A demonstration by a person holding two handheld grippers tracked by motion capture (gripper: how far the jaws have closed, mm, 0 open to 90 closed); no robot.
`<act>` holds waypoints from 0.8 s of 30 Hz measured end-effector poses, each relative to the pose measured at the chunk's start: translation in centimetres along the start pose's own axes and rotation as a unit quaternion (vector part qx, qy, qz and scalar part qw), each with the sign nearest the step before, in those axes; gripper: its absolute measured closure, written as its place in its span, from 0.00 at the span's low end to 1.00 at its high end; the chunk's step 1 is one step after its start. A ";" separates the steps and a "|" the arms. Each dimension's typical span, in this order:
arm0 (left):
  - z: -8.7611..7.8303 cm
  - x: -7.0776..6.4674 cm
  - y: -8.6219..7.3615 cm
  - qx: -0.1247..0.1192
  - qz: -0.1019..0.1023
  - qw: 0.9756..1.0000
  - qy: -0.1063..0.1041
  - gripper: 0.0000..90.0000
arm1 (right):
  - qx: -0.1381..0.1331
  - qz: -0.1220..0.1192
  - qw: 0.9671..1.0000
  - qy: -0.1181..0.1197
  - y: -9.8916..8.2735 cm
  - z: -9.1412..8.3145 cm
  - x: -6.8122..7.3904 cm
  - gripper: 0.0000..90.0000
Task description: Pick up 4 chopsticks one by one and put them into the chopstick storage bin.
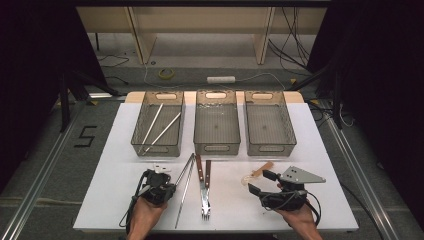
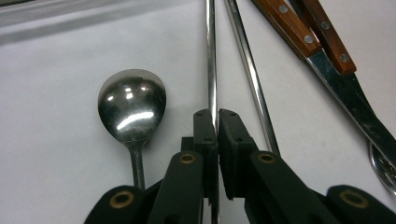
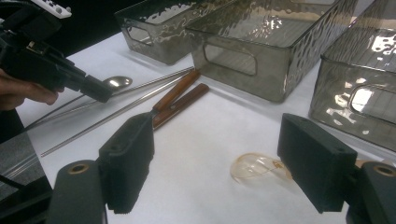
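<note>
Clamping its jaws on one thin metal chopstick (image 2: 211, 56) near frame centre, the left gripper (image 2: 214, 122) may let it slip sideways, while the right gripper (image 3: 219, 163) has its jaws apart.

– What is the rod (image 2: 211, 56) beside the spoon (image 2: 131, 105) made of?
– Polished metal, like the spoon's glossy, mirror-bright bowl.
– And the handles (image 2: 303, 32) right of the rod?
– Reddish wood with metal rivets; the bins (image 3: 261, 42) behind look like smoky, rippled, shiny plastic.
</note>
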State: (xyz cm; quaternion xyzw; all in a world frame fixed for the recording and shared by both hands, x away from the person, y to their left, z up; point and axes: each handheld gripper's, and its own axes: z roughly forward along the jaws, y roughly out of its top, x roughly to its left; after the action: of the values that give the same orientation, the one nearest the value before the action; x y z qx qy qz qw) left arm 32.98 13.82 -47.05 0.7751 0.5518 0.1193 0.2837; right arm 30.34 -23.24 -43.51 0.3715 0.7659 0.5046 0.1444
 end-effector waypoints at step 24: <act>-2.4 1.6 0.6 -0.025 0.015 0.999 -0.035 0.96 | 0.001 0.001 1.000 0.001 0.0 0.0 0.0 0.32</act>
State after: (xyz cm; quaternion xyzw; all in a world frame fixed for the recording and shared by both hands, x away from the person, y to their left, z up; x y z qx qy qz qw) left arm 32.86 15.87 -44.93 0.7799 0.5263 0.1101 0.3204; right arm 30.37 -23.24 -43.53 0.3715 0.7664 0.5043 0.1425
